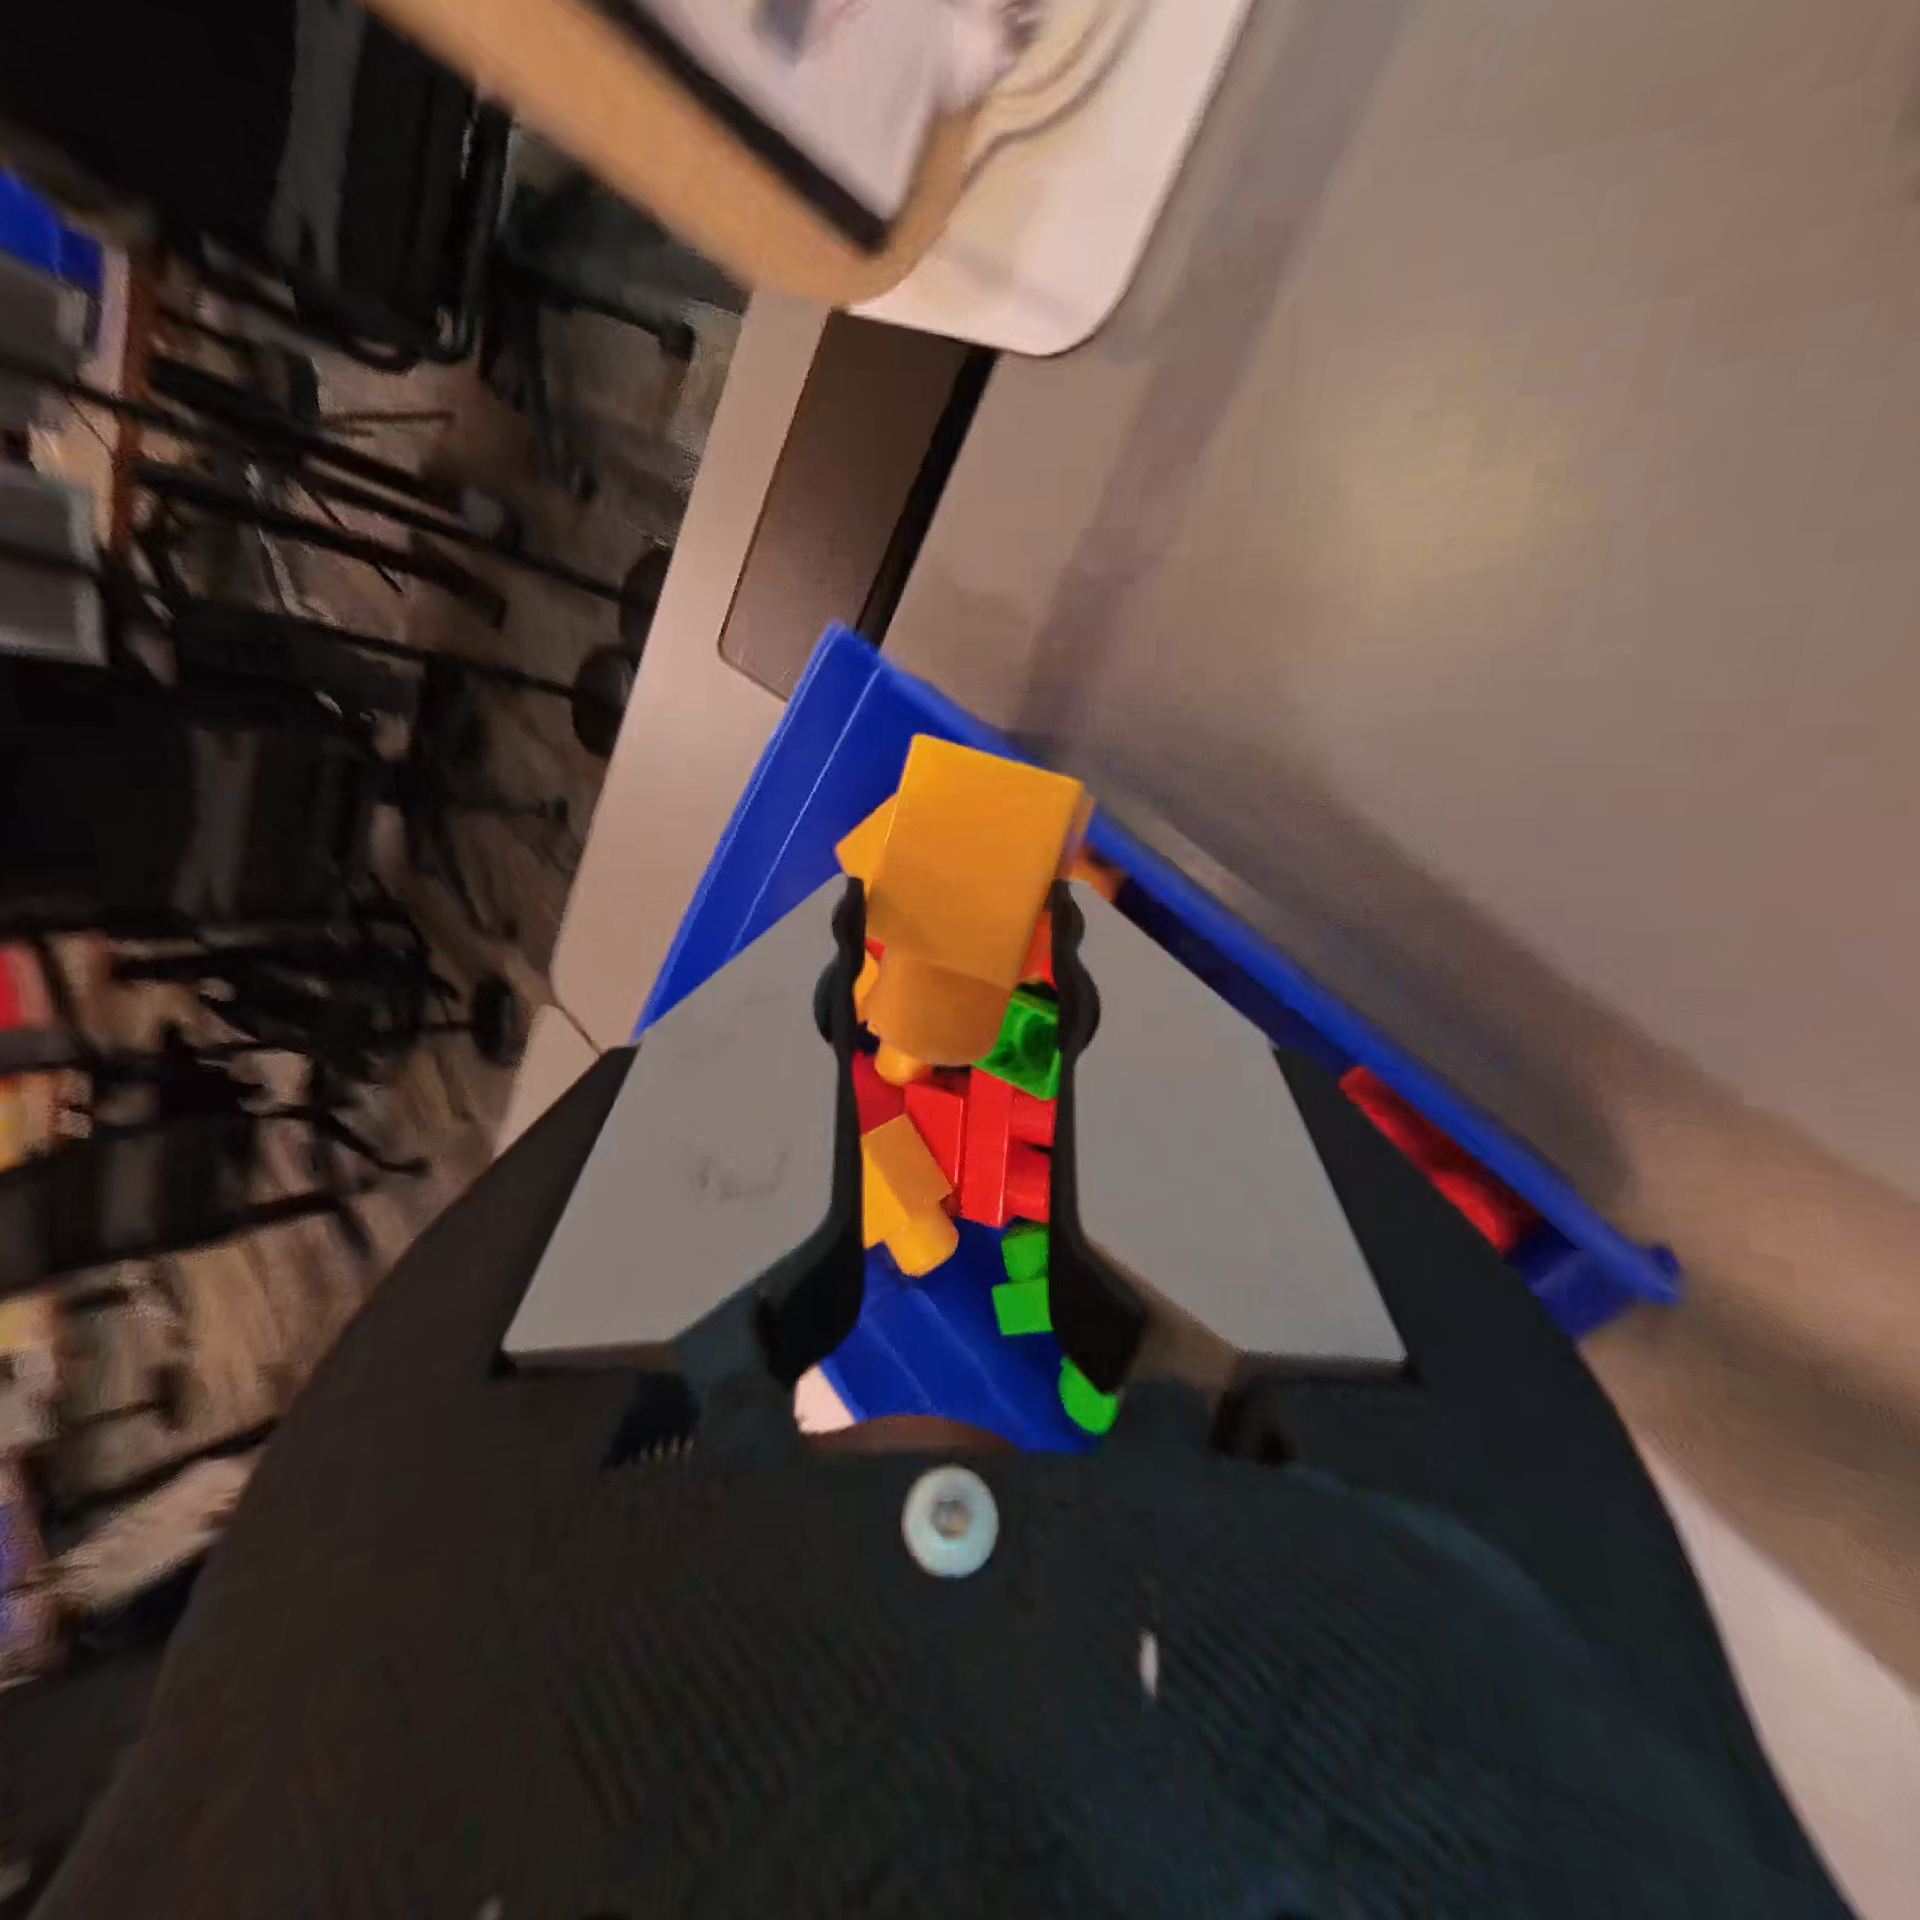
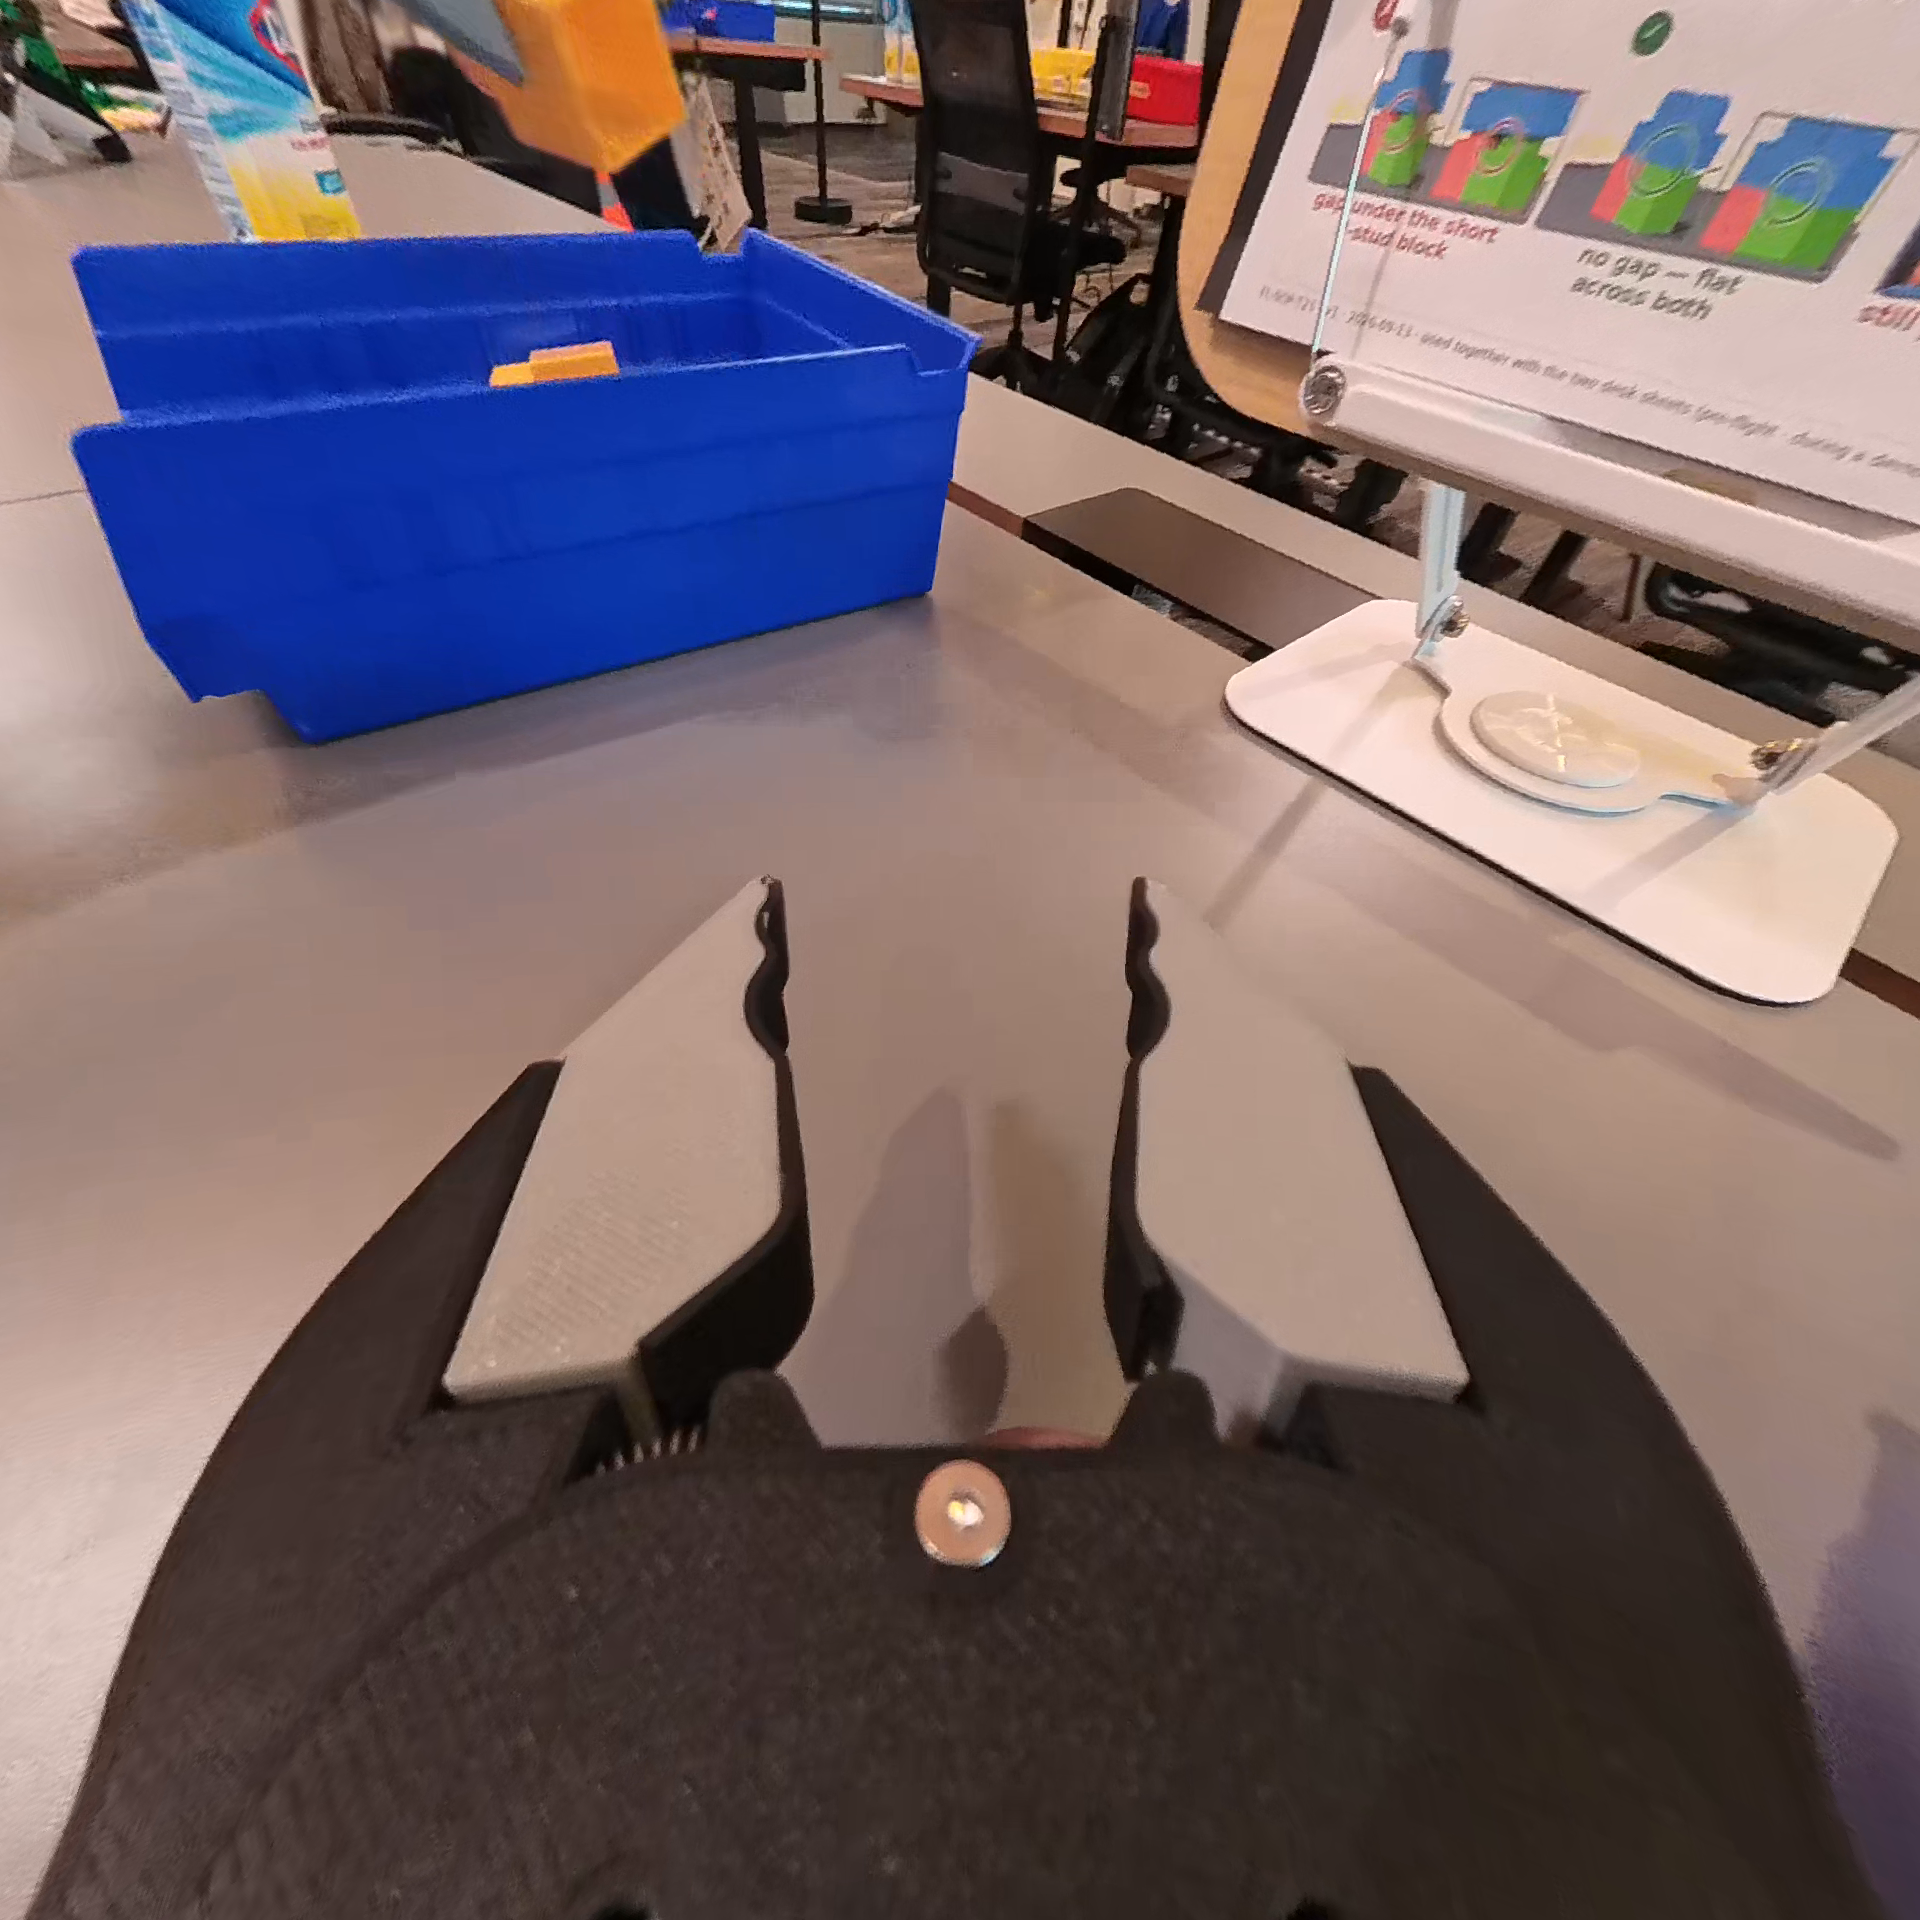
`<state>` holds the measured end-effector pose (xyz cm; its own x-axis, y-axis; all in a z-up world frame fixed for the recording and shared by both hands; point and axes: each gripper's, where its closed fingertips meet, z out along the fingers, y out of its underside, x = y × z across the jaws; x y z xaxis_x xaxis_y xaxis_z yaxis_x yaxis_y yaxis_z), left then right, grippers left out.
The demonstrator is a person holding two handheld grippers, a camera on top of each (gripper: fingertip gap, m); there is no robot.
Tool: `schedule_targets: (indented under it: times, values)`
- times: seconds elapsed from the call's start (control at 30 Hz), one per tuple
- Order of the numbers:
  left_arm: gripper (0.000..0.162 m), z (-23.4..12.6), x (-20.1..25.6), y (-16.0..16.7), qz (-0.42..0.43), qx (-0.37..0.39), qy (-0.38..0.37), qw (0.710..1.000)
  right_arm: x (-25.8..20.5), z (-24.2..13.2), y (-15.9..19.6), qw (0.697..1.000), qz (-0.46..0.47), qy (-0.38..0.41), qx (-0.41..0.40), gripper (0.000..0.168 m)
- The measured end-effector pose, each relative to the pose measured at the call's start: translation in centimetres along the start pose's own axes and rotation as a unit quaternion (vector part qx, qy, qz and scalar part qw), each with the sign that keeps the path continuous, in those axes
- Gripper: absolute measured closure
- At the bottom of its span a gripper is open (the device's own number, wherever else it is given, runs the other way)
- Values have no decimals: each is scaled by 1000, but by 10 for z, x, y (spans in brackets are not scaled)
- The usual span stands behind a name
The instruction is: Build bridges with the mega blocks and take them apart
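Left gripper (image 1: 954, 883), fingers drawn together on an orange block (image 1: 971, 862), held above the open blue bin (image 1: 774, 831); block smooth-sided, boxy, with a narrower stepped portion toward the camera, glossy plastic, pinched on two opposite faces by the black finger pads (image 1: 850, 997). Below it, inside the bin, a loose heap of blocks: red blocks (image 1: 987, 1143), green blocks (image 1: 1023, 1044), further orange blocks (image 1: 902, 1195), studs visible on several. Left wrist view strongly tilted and motion-blurred, so finer detail of the heap not legible. Right gripper (image 2: 958, 914), fingers apart with nothing between them, low over the grey worktop (image 2: 935, 748), grey finger shells with wavy black inner edges. Same bin (image 2: 509, 520) seen from the right wrist view toward the far left edge of the worktop, long side facing the camera, one orange block (image 2: 556, 364) just showing over its rim. Held block (image 2: 587, 78) also visible at the top of that view, blurred, above the bin. Near the far right edge of the worktop, a white stand (image 2: 1558, 790) on a flat base, carrying a printed instruction sheet (image 2: 1600, 260) with coloured block diagrams. Chairs and desks beyond the worktop.
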<state>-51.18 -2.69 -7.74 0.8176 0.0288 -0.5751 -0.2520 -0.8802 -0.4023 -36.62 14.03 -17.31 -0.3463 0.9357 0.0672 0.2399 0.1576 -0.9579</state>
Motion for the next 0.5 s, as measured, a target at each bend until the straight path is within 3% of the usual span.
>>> schedule_targets:
  times: [0.1,0.2,0.33,0.5]
  values:
    - [128,-7,42,-21,145,-62,-12,987,6,-3,-1,1000,2,9,2,105]
    - [128,10,81,-20,265,-142,-13,954,12,-7,-1,1000,7,16,4,105]
    - [128,41,120,-21,351,-194,-4,916,21,-13,-1,999,9,31,5,105]
    - [128,68,125,-26,439,-250,-42,862,31,-19,1,999,17,44,4,105]
